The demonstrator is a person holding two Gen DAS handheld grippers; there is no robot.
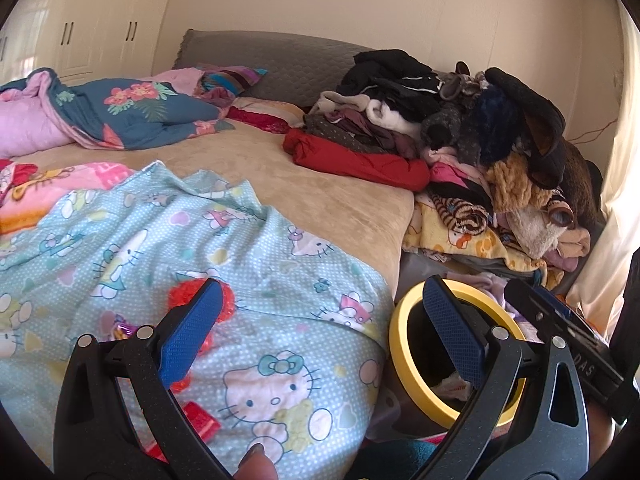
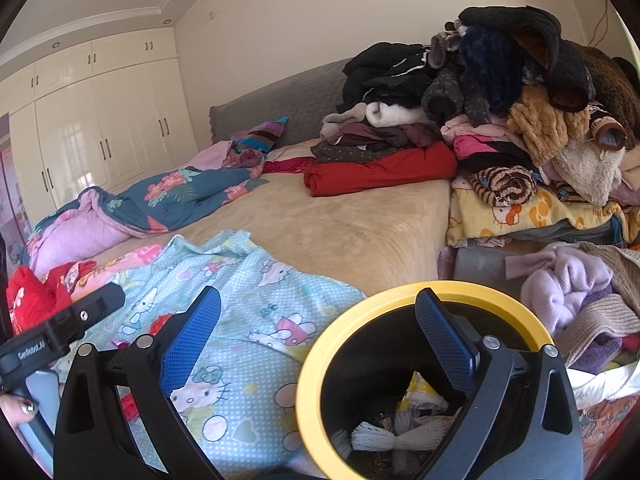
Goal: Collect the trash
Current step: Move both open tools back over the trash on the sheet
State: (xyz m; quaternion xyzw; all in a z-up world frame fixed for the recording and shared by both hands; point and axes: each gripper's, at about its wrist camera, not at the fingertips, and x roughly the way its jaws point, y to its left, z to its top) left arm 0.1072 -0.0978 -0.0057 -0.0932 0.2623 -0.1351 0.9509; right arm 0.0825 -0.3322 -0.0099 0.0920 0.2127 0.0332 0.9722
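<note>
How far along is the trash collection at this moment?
Partly done: the yellow-rimmed bin already holds white foam netting and wrappers. Nothing is in hand; the left gripper and right gripper are both open and empty. Left to do: the red foam net and red wrappers on the Hello Kitty sheet.

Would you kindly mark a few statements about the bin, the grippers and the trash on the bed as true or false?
1. The bin has a yellow rim. True.
2. The bin is empty. False: white foam netting and wrappers lie inside.
3. The left gripper is open and holds nothing. True.
4. The right gripper is clamped on a wrapper. False: it is open and empty.
5. Red trash lies on the Hello Kitty sheet. True.
</note>
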